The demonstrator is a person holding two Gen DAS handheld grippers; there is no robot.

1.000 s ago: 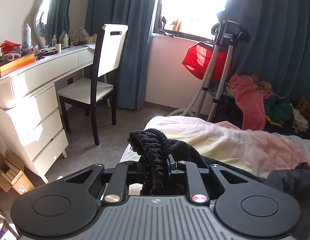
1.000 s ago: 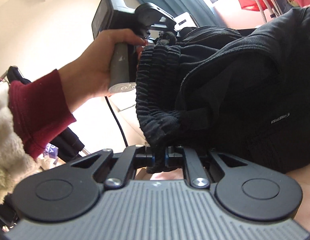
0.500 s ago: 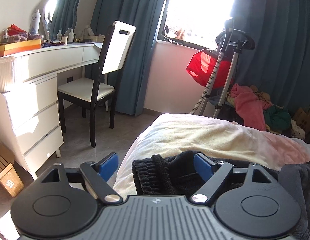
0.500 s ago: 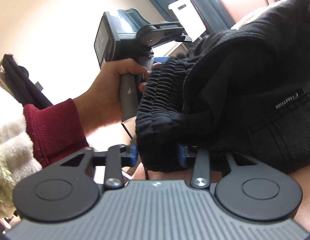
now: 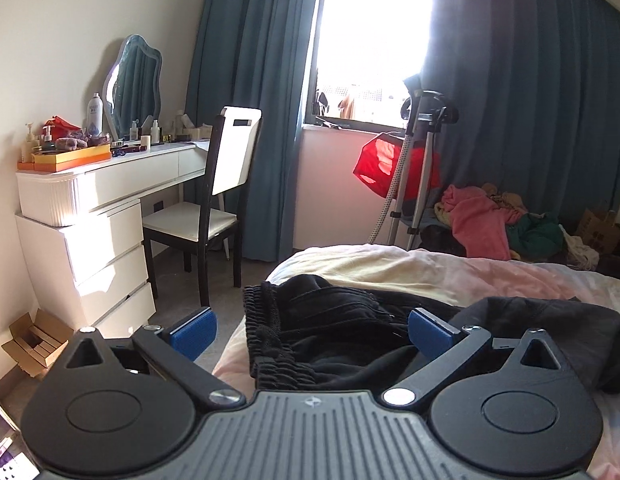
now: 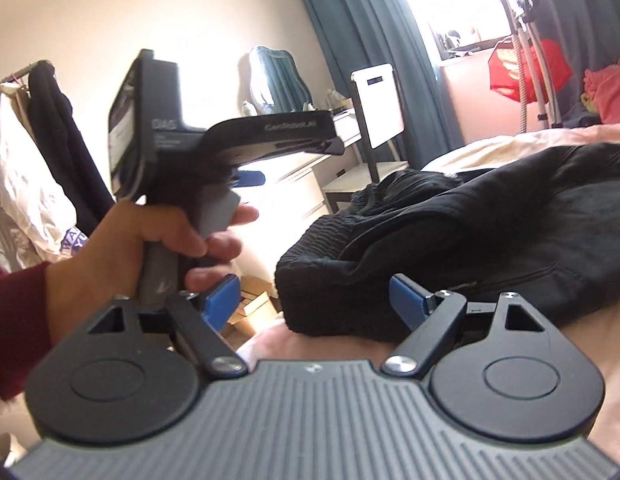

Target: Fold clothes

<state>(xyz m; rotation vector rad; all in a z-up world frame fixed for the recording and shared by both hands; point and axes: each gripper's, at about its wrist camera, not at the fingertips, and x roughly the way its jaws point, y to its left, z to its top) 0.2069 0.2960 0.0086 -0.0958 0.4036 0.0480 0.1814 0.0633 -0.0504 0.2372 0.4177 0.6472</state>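
Left gripper (image 5: 312,334): standing released, blue pads spread wide and gripping nothing; the elastic waistband is lying between and just ahead of them without touching either pad.
Right gripper (image 6: 317,304): also standing open, blue pads well apart; the near folded edge of the garment is sitting in the gap, not pinched.
Black trousers (image 5: 342,336): lying folded on the bed, ribbed waistband toward the bed's near corner, the rest trailing off to the right. In the right wrist view the same black trousers (image 6: 450,248) are showing as a thick doubled bundle with a zip pocket seam facing the camera.
Bed (image 5: 450,270): covered in a pale pink and cream blanket, carrying the garment at its near end.
Left hand (image 6: 150,240): a person's hand in a dark red sleeve (image 6: 14,320) is wrapping round the left tool's handle, held just left of the bundle, blurred.
Dresser (image 5: 98,216): white, standing along the left wall with bottles and a mirror on top.
Chair (image 5: 214,204): standing tucked at the dresser, well apart from the bed.
Clothes pile (image 5: 494,224): pink and green items heaped beyond the bed, near the curtain.
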